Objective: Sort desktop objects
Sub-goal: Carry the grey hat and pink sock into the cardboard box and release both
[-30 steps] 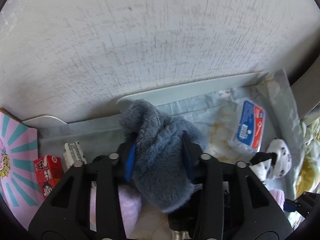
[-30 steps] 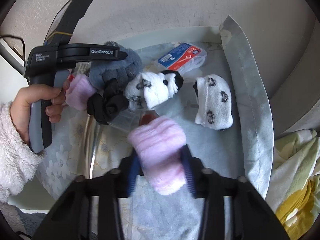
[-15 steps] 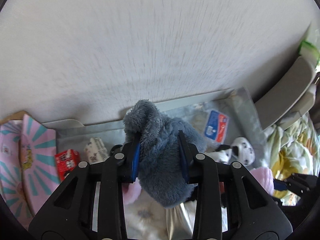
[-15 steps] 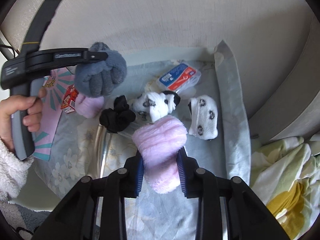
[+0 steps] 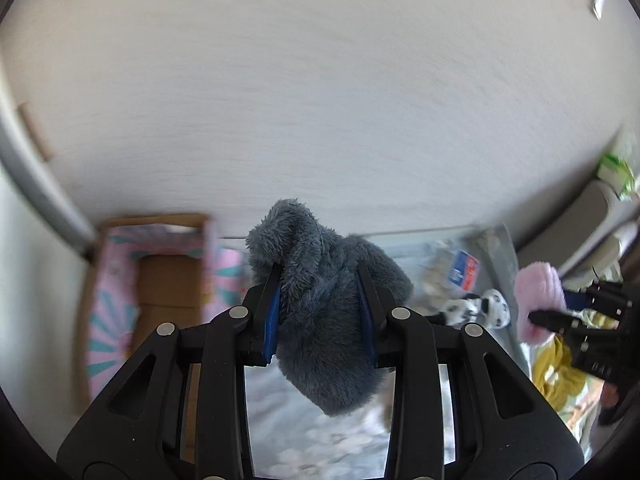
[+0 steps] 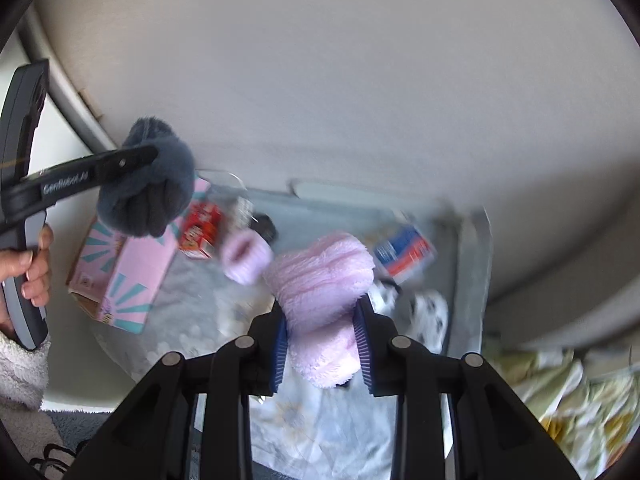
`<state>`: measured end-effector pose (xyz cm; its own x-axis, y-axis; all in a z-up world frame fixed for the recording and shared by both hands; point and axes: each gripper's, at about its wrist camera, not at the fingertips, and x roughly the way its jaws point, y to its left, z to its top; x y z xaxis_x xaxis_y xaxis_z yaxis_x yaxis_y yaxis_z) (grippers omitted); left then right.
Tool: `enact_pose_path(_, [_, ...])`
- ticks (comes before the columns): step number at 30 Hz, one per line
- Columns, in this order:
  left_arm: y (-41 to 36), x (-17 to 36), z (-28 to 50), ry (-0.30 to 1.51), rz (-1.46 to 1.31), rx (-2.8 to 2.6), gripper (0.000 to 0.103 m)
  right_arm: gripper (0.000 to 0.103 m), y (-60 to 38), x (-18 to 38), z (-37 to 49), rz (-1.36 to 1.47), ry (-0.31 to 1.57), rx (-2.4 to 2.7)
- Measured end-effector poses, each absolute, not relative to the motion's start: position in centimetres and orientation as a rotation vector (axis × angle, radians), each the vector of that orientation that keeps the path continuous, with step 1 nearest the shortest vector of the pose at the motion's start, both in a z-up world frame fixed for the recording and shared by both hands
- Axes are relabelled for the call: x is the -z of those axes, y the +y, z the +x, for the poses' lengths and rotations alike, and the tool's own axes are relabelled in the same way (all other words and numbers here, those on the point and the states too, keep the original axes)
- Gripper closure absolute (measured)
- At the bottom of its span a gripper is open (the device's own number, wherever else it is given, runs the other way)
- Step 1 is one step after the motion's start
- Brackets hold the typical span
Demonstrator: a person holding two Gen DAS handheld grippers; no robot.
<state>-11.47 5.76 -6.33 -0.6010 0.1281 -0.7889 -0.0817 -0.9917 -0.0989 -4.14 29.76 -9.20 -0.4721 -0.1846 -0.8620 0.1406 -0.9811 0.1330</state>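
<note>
So, quick rundown of both wrist views:

Left gripper [image 5: 318,312]: jaws clamped on the grey fluffy sock [image 5: 324,312], which bulges above the pads and hangs below them, up in the air off the bench.

Right gripper [image 6: 322,340]: jaws squeezed onto a pink fluffy sock [image 6: 320,292], also lifted clear of the cloth.

Left hand [image 6: 30,264]: wrapped around the left gripper's handle at 9 o'clock in the right wrist view, fuzzy white sleeve [image 6: 20,372] below it.

Pink box [image 5: 160,280]: open cardboard box with pink and teal rays, at 9 o'clock from the grey sock in the left view, on the bench.

Second pink sock [image 6: 246,256]: lying on the floral cloth [image 6: 320,432], at about 10 o'clock from the held pink one.

Red carton [image 6: 200,232]: small, just beside the pink box, at 10 o'clock from the second pink sock.

Black item [image 6: 266,226]: small dark thing near the second pink sock, too blurred to name.

Spotted socks [image 6: 428,316]: white with black spots, on the cloth at 3 o'clock from the right jaws.

Blue and red packet [image 6: 404,254]: on the cloth at 1 o'clock from the held pink sock.

Bedding [image 6: 560,400]: yellow-green, crumpled, at 4 o'clock.
</note>
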Motion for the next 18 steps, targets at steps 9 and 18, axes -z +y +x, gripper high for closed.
enact_pose_path(9, [-5.2, 4.4, -7.1, -0.209, -1.365, -2.936, 0.074, 0.075, 20.4, 6.0, -9.7, 1.326, 0.081, 2.399])
enact_pose_path(18, [-10.7, 8.0, -2.4, -0.391, -1.510, -2.981, 0.074, 0.075, 7.1, 5.9, -13.2, 1.185, 0.230, 2.143])
